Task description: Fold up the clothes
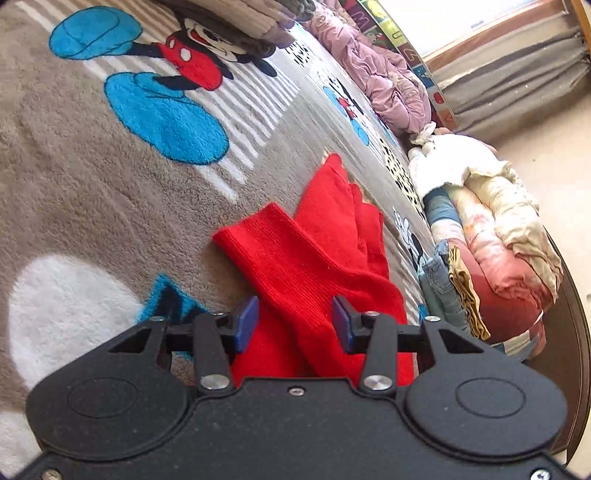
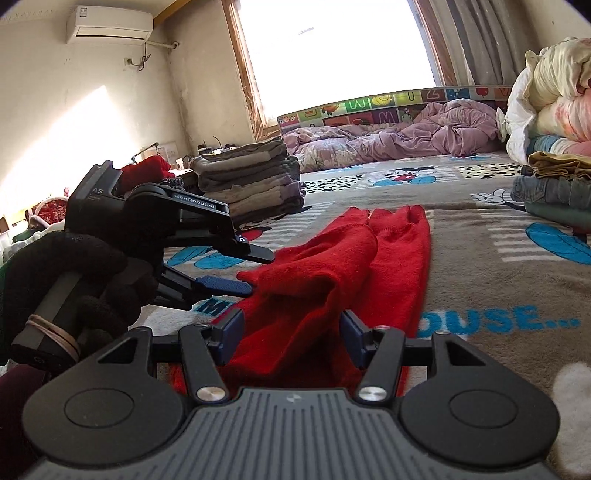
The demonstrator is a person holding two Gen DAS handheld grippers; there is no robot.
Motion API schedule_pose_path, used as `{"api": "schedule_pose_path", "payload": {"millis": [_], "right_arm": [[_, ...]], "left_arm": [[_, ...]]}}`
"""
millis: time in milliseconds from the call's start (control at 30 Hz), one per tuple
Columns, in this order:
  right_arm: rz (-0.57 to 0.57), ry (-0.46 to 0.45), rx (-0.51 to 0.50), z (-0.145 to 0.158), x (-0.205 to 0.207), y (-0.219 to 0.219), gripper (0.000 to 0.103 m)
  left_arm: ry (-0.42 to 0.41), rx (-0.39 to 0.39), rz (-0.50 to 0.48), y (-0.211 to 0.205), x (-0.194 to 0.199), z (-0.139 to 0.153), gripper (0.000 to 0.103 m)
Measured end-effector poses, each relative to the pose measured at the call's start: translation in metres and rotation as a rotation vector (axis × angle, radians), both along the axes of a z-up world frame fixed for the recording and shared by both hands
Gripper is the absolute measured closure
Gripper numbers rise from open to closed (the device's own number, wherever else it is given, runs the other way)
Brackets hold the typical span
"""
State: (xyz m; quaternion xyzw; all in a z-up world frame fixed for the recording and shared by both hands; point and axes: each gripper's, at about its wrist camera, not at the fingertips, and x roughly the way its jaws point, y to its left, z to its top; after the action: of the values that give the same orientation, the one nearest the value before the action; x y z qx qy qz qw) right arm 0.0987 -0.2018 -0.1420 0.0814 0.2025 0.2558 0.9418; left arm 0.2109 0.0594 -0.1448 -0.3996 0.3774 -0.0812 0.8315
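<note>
The red knit sweater (image 1: pixel 317 258) lies crumpled on the bed, partly folded, with a ribbed sleeve laid diagonally across the body. The scalloped hem (image 2: pixel 388 216) points toward the far end of the bed.

Left gripper (image 1: pixel 294 323): fingers spread, blue pads (image 1: pixel 246 320) on either side of the ribbed sleeve, not closed on it. In the right wrist view, this gripper (image 2: pixel 240 275) sits at the sweater's left edge, held by a hand in a black glove (image 2: pixel 74 269).

Right gripper (image 2: pixel 291 338): fingers spread, with sweater fabric lying between the pads.

The surface is a grey plush Mickey Mouse blanket (image 1: pixel 110 166) with blue and white patches. A stack of folded grey-brown garments (image 2: pixel 251 177) rests on it beyond the left gripper. A rumpled lilac quilt (image 2: pixel 399 136) lies against an alphabet-print headboard (image 2: pixel 369 107). A pile of bedding and folded jeans (image 1: pixel 491 236) stands at the bed's edge. A bright window (image 2: pixel 332 48), grey curtains (image 1: pixel 517 74) and a wall air conditioner (image 2: pixel 109 24) occupy the room.
</note>
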Motion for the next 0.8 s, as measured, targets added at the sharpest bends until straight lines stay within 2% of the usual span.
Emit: {"api": "schedule_pose_path", "payload": {"millis": [67, 167, 200, 233, 300, 333, 433, 533, 667, 800], "right_arm": [[-0.003, -0.006, -0.003, 0.001, 0.001, 0.001, 0.046], [-0.008, -0.017, -0.016, 0.002, 0.003, 0.004, 0.046], [-0.011, -0.020, -0.026, 0.001, 0.004, 0.006, 0.046], [-0.012, -0.018, -0.039, 0.001, 0.005, 0.008, 0.046], [-0.014, -0.015, -0.064, -0.001, 0.008, 0.013, 0.046], [-0.007, -0.014, -0.071, -0.001, 0.010, 0.015, 0.045], [0.003, -0.028, -0.100, -0.001, 0.009, 0.021, 0.045], [-0.001, -0.033, -0.128, -0.001, 0.010, 0.027, 0.045], [-0.002, -0.040, -0.145, -0.001, 0.010, 0.031, 0.045], [0.002, -0.054, -0.181, -0.001, 0.009, 0.039, 0.045]], "left_arm": [[0.010, 0.016, 0.017, 0.000, 0.006, -0.004, 0.063], [0.002, 0.059, 0.046, 0.001, 0.015, -0.005, 0.074], [-0.014, 0.088, 0.051, 0.001, 0.018, -0.002, 0.082], [-0.024, 0.149, 0.042, -0.001, 0.021, 0.003, 0.089], [-0.056, 0.259, 0.009, -0.005, 0.028, 0.015, 0.092], [-0.092, 0.309, -0.032, -0.011, 0.031, 0.023, 0.098], [-0.186, 0.440, -0.142, -0.026, 0.040, 0.046, 0.099], [-0.254, 0.499, -0.205, -0.034, 0.048, 0.066, 0.100], [-0.340, 0.539, -0.272, -0.042, 0.058, 0.094, 0.100], [-0.423, 0.620, -0.344, -0.057, 0.070, 0.123, 0.100]]}}
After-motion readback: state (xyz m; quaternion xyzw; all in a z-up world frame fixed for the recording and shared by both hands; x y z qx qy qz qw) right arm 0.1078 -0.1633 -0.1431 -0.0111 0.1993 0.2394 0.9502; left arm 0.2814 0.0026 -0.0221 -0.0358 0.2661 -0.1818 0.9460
